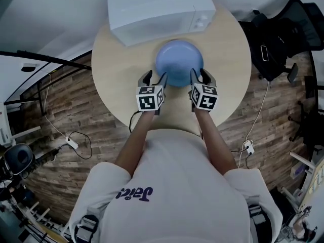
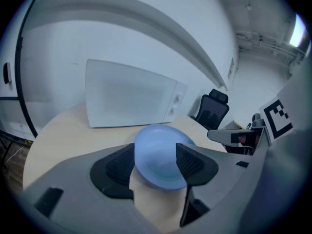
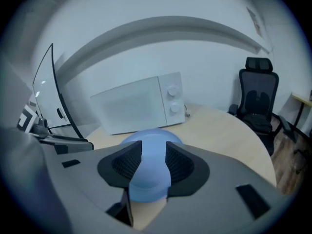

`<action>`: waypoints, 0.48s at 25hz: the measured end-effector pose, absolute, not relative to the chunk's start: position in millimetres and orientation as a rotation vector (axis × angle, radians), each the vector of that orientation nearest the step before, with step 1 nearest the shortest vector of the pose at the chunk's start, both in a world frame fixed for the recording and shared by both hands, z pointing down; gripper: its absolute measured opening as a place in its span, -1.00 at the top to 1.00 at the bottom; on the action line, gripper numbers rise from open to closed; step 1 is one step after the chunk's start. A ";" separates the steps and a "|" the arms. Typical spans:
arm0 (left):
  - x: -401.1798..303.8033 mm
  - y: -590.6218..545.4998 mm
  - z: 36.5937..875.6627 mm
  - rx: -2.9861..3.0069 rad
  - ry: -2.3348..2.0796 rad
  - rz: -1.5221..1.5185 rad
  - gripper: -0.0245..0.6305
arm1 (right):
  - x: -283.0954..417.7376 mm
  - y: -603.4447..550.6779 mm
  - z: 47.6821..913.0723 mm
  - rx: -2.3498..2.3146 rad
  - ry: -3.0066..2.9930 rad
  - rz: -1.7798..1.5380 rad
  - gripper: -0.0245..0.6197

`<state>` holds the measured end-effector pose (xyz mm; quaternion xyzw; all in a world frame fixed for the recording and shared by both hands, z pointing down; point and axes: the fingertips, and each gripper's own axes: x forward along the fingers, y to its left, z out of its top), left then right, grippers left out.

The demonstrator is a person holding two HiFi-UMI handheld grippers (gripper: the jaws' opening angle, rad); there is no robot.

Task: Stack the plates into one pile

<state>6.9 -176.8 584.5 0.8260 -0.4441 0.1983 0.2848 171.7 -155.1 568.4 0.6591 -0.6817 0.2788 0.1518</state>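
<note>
A blue plate [image 1: 179, 62] lies on the round wooden table [image 1: 121, 80], just in front of the microwave. Whether more plates sit under it cannot be told. My left gripper [image 1: 153, 80] hangs above the plate's near left edge, its jaws wide apart with nothing held; the blue plate [image 2: 158, 155] shows beyond them. My right gripper [image 1: 201, 78] hovers over the near right edge, jaws also apart, and the blue plate [image 3: 146, 172] lies below and past its pads. Neither gripper touches the plate.
A white microwave [image 1: 159, 9] stands at the table's far side, close behind the plate. A black office chair [image 1: 276, 34] sits to the right on the wooden floor. Cables and a power strip [image 1: 72, 143] lie on the floor at the left.
</note>
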 end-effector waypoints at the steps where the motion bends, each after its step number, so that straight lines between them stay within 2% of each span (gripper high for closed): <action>1: 5.8 -180.0 569.4 2.242 -1.206 0.501 0.13 | 167.8 -158.3 554.2 1.894 -1.990 0.747 0.43; 5: 2.9 -184.0 511.0 2.365 -1.259 0.387 0.14 | 151.8 -163.9 495.9 1.900 -2.109 0.530 0.55; 10: -5.2 -180.1 447.2 2.464 -1.355 0.221 0.55 | 132.7 -160.3 437.3 1.891 -2.219 0.335 0.73; 12: -14.0 -175.5 420.9 2.500 -1.443 0.161 0.77 | 123.7 -155.4 419.4 1.871 -2.265 0.297 0.77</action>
